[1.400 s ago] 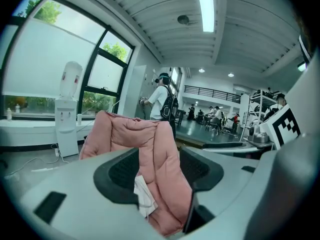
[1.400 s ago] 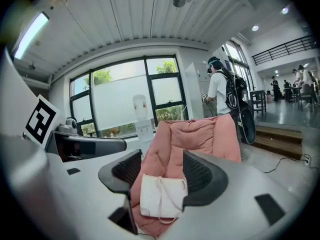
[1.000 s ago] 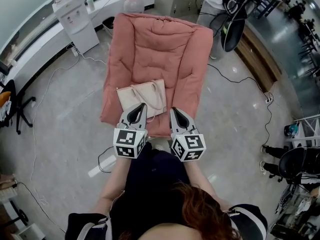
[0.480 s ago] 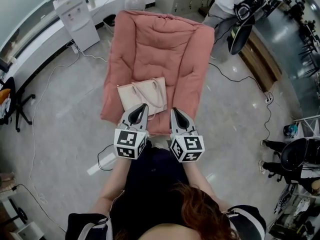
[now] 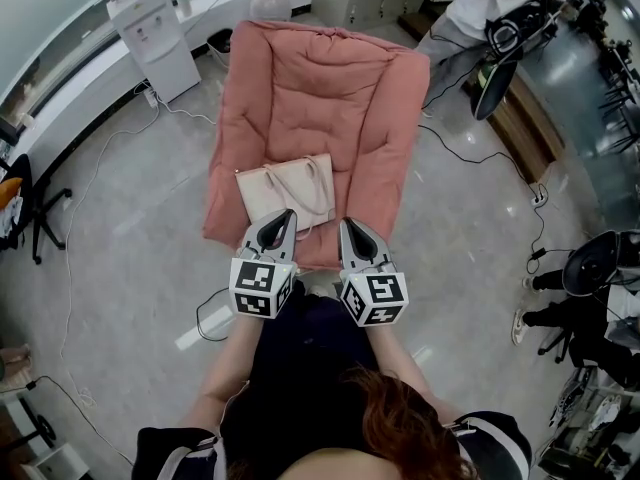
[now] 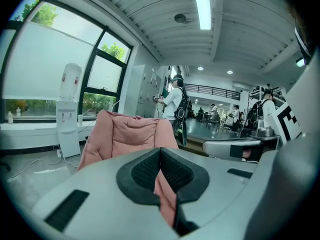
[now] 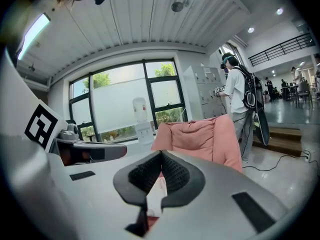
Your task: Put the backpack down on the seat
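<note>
A beige backpack [image 5: 285, 190] is seen lying flat on the front left part of the seat of a pink cushioned chair [image 5: 330, 88], with its 2 handles turned toward the chair's back. The left gripper [image 5: 287, 213] is held over the front edge of that seat, its tip overlapping the near edge of the backpack in the head view; whether contact is made cannot be told. The right gripper [image 5: 344, 224] is held just beside it, over the front edge of the chair, apart from the backpack. In the left gripper view the 2 black pads [image 6: 172, 171] are pressed together with nothing pinched between them, and the chair [image 6: 131, 134] is seen beyond them. In the right gripper view the pads [image 7: 172, 173] are likewise pressed together and empty. A white water dispenser [image 5: 150, 38] is stood behind the chair's left side, and a cable [image 5: 500, 158] is laid across the floor to the chair's right.
</note>
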The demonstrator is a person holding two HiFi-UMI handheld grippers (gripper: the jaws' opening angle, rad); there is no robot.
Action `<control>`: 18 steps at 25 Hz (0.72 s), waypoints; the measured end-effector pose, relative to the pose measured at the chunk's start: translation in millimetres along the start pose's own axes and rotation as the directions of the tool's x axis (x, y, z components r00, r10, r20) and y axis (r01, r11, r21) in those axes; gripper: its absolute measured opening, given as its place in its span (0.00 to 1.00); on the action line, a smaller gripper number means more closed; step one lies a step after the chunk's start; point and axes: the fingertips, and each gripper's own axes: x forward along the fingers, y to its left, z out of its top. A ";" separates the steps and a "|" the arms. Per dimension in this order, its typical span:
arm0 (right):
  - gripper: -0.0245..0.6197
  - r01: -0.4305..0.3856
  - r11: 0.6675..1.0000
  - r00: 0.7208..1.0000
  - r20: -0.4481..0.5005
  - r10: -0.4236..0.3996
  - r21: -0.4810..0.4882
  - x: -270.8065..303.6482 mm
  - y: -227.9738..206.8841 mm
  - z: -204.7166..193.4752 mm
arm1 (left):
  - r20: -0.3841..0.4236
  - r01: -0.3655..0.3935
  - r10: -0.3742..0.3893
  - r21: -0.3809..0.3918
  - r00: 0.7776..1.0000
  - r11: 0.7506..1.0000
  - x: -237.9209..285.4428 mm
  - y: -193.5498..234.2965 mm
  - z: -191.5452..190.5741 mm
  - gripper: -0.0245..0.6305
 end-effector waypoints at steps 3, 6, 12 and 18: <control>0.09 -0.001 1.000 1.000 -0.007 0.001 0.001 0.2 0.1 -1.6 | -0.002 0.008 -0.008 -0.001 1.000 1.000 1.5 -2.4 -0.8 0.07; 0.09 0.001 1.000 1.000 -0.013 -0.001 0.004 0.9 -2.0 -3.0 | -0.004 0.014 -0.014 0.000 1.000 1.000 3.6 -4.9 -1.5 0.07; 0.09 -0.002 1.000 1.000 -0.019 0.003 0.011 0.8 -4.0 -4.8 | -0.010 0.016 -0.016 0.001 1.000 1.000 5.3 -7.6 -2.5 0.07; 0.09 -0.002 1.000 1.000 -0.024 0.002 0.017 2.9 -5.6 -6.6 | -0.019 0.018 -0.017 0.006 1.000 1.000 7.3 -8.6 -4.0 0.07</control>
